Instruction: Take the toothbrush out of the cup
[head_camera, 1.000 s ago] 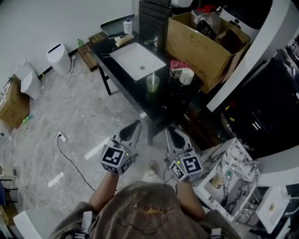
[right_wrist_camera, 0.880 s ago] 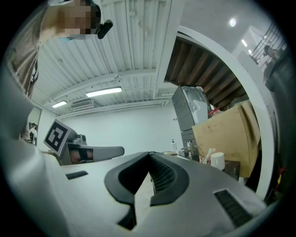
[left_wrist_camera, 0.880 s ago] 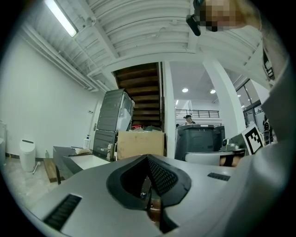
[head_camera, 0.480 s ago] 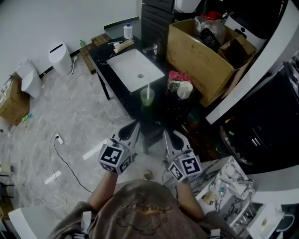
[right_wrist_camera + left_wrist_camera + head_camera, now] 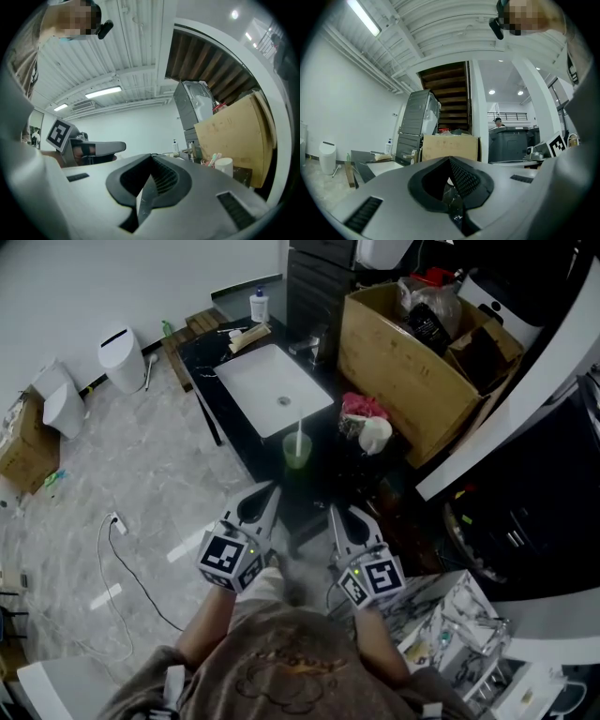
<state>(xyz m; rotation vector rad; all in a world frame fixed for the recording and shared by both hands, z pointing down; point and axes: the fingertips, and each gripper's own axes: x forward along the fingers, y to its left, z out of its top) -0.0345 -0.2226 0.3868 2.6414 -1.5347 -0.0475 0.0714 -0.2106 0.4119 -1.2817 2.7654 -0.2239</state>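
Observation:
A green cup stands on the black counter just in front of the white sink, with a white toothbrush upright in it. My left gripper is shut and empty, below and left of the cup. My right gripper is shut and empty too, below and right of it. Both are held short of the counter's near edge. In the right gripper view a white cup with toothbrushes beside it shows at the right, and the left gripper at the left.
A white sink is set in the black counter. A white cup and red clutter stand to its right. A large cardboard box sits behind. On the marble floor lie a white bin and a cable.
The view has closed in on the counter: the green cup now lies nearer to both grippers. The grippers stay shut and side by side.

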